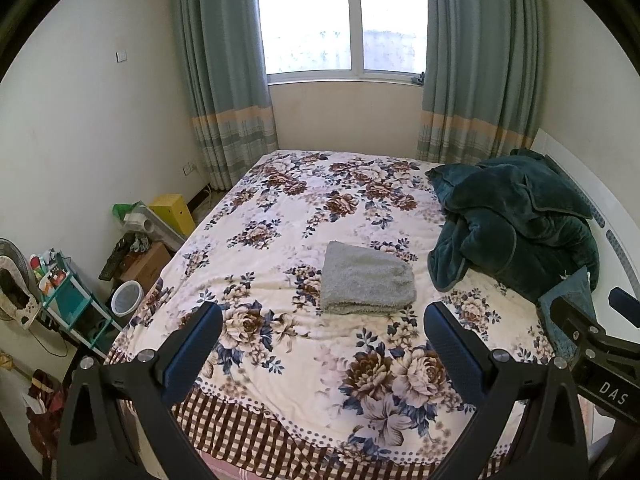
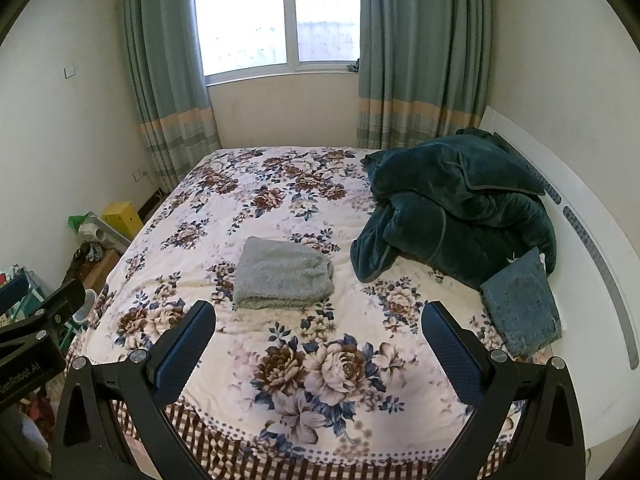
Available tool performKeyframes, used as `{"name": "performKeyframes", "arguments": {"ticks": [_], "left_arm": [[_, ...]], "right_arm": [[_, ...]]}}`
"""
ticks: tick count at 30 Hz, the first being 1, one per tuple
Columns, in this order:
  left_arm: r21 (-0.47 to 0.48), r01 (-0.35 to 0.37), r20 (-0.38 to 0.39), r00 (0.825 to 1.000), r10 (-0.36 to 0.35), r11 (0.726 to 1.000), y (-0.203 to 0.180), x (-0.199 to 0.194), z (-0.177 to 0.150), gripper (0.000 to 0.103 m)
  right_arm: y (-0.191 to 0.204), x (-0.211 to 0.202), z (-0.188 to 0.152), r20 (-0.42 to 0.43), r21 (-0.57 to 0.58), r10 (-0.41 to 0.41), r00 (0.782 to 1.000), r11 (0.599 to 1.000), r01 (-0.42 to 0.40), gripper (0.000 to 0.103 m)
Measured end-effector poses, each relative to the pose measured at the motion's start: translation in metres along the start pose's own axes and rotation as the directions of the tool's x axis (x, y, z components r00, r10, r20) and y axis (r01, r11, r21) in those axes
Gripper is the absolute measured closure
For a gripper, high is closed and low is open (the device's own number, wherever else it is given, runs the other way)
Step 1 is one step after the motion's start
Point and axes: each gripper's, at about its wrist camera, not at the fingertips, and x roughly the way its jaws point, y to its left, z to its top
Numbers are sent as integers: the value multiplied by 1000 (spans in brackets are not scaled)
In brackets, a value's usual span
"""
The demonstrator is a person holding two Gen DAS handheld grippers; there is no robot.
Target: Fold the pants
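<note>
Grey fuzzy pants (image 1: 366, 280) lie folded into a compact rectangle on the floral bedspread (image 1: 280, 208), also in the right wrist view (image 2: 282, 276). My left gripper (image 1: 322, 320) is open and empty, held above the near part of the bed, short of the folded pants. My right gripper (image 2: 318, 320) is open and empty, also short of them and to their right. A folded pair of blue jeans (image 2: 522, 304) lies at the bed's right edge, partly seen in the left wrist view (image 1: 568, 304). The right gripper's body (image 1: 600, 344) shows at the left view's right edge.
A heaped dark green blanket (image 2: 460, 208) sits at the bed's right side against the white headboard (image 2: 580, 220). Left of the bed stand a teal rack (image 1: 68, 300), a white bin (image 1: 127, 298), boxes (image 1: 172, 208) and clutter. Window and curtains lie beyond the bed.
</note>
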Motion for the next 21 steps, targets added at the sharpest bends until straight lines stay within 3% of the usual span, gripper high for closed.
{"name": "performKeyframes", "arguments": {"ticks": [21], "left_arm": [[0, 5, -1, 1000, -5, 1000, 3, 2, 3, 0]], "right_arm": [[5, -3, -8, -1, 1, 0, 1000, 1000, 0, 0]]}}
